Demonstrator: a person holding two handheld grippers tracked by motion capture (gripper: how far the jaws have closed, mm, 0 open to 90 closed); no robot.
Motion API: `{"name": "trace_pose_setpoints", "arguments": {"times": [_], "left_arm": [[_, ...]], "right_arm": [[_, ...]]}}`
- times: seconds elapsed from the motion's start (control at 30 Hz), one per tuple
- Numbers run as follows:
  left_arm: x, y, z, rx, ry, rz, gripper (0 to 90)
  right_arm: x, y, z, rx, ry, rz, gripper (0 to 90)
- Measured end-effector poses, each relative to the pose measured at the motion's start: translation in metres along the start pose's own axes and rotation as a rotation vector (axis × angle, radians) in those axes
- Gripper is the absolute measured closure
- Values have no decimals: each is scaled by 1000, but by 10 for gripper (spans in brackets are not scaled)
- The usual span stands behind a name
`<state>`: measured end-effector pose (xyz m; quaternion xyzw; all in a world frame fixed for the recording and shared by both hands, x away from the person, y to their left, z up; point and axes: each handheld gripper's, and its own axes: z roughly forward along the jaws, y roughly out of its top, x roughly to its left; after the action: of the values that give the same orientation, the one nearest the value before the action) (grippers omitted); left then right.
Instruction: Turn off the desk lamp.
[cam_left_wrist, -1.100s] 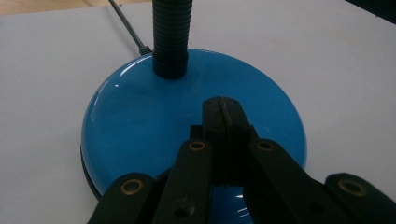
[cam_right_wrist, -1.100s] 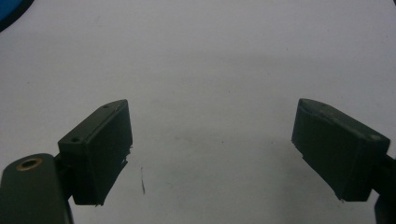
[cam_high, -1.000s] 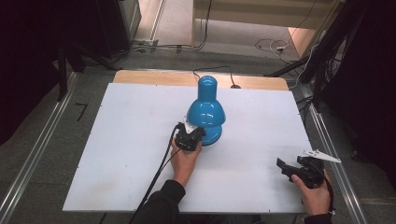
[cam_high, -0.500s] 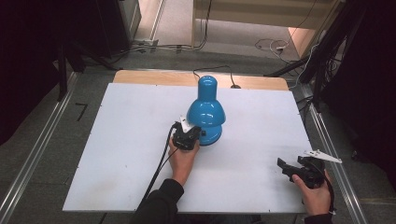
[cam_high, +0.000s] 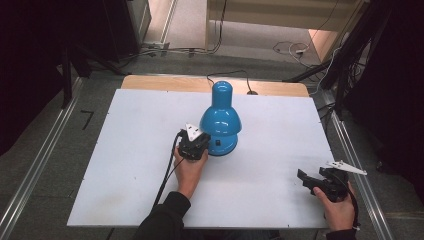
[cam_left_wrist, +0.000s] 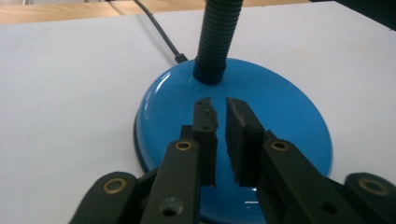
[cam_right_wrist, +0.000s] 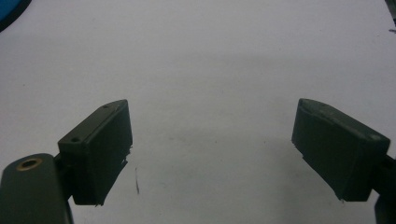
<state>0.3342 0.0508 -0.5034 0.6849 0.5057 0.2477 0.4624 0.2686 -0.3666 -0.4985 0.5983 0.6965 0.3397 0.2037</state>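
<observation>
Left gripper (cam_left_wrist: 220, 105) jaws just opening slightly over glossy blue lamp base (cam_left_wrist: 289, 116)

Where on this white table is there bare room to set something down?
The widest bare stretch of the table lies left of the left gripper, out to the left edge. Another lies between the blue lamp and the right gripper. The middle is crowded: lamp, left hand and its cable.
</observation>
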Motion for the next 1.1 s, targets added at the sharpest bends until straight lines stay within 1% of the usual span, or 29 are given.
{"name": "trace_pose_setpoints", "arguments": {"times": [0.03, 0.07, 0.1, 0.13, 0.17, 0.2, 0.23, 0.3, 0.33, 0.43, 0.47, 0.53, 0.57, 0.6, 0.67, 0.77, 0.9, 0.93, 1.1], "left_arm": [[2, 0, -1, 0, -2, -6, 784], [4, 0, -2, -1, -7, -18, 784], [6, 0, -4, -4, -2, -19, 782], [8, 0, -5, -4, 2, -17, 746], [9, 0, -6, -4, 6, -19, 746], [11, 0, -7, -4, 17, -23, 717], [13, -1, -8, -6, 30, -27, 614], [17, -1, -10, 6, 34, -39, 545], [18, -2, -11, 14, 42, -39, 545], [24, -4, -15, 21, 60, -45, 431], [25, -5, -17, 24, 74, -47, 387], [28, -5, -20, 29, 94, -41, 292], [30, -6, -22, 31, 98, -40, 265], [31, -6, -24, 31, 96, -42, 253], [33, -6, -28, 36, 100, -33, 217], [35, -6, -34, 35, 98, -30, 192], [40, -11, -42, 30, 98, -30, 187], [42, -12, -43, 39, 104, -27, 185], [53, -15, -53, 43, 103, -53, 175]], "right_arm": [[0, 0, 0, 0, 2, 0, 108], [0, 0, 0, 0, 3, -1, 108], [0, 0, 0, 0, 3, -3, 108], [1, 0, 0, 0, 3, -3, 109], [1, 0, 0, 0, 3, -3, 109], [1, 0, 0, 0, 3, -1, 108], [1, 0, 0, -1, 3, -1, 108], [1, 0, 0, -1, 4, -1, 108], [1, 0, 0, -1, 4, -1, 108], [1, 0, -1, 0, 4, -1, 108], [1, -1, 0, 0, 3, -3, 108], [1, -1, 0, 3, 2, -1, 108], [1, -1, -1, 2, 2, 0, 108], [1, -1, -1, 1, 3, 1, 108], [1, -1, -2, -5, 2, 0, 108], [1, -1, -2, -4, 2, 0, 108], [1, -2, -3, -3, 2, -2, 108], [1, -2, -3, -3, 3, -1, 108], [2, -2, -4, -12, 2, -1, 108]]}}
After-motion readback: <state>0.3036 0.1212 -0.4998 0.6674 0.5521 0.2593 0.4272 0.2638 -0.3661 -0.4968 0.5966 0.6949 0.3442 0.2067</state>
